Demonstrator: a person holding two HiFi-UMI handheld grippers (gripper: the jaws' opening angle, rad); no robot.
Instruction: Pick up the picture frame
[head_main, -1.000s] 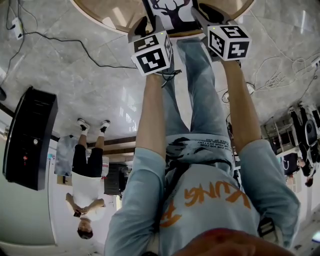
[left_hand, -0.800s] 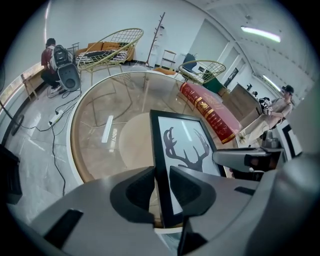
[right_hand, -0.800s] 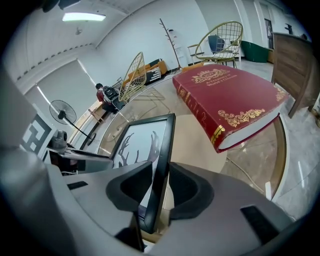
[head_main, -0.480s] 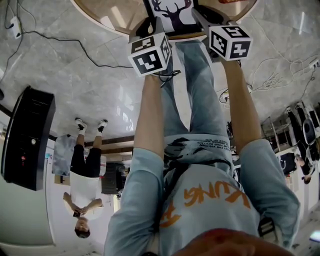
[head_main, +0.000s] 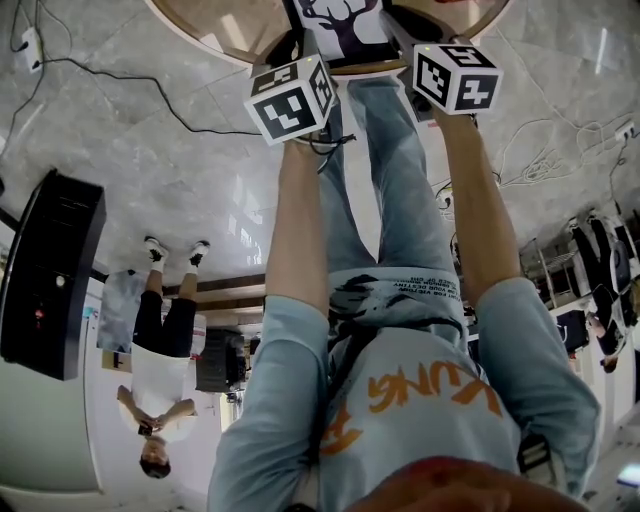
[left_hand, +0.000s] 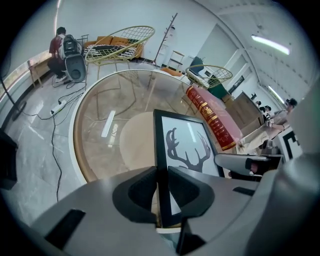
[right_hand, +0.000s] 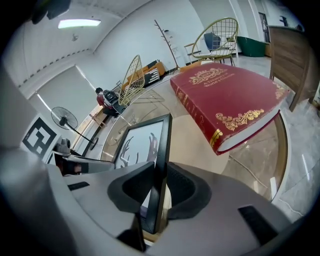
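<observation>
1. The picture frame (head_main: 340, 25) was black with a deer-antler print and sat at the near edge of the round glass table (head_main: 230, 35), right in front of the person's legs.
2. Couldn't tell whether it was flat on the glass or already tipped up.
3. The left gripper (head_main: 300, 45) pointed steeply down at the frame's left side. In the left gripper view its jaws (left_hand: 161, 185) were closing with the frame's (left_hand: 187, 150) left rail between them, and both pads looked to be against it.
4. The right gripper (head_main: 405, 25) was on the opposite side, also angled down. In the right gripper view its jaws (right_hand: 159, 187) were closing with the frame's (right_hand: 142, 145) right rail between them, pads seemingly touching it on both sides.
5. So the frame was pinched from both sides, one gripper per side rail.
6. A thick red book (right_hand: 227, 100) with gold trim lay on the table to the right of the frame, near it but apart.
7. Cables (head_main: 120, 85) ran across the grey marble floor, and a black box (head_main: 50, 275) stood off to the left.
8. Another person (head_main: 160, 370) stood behind, and wire chairs (left_hand: 117, 42) were past the table.
</observation>
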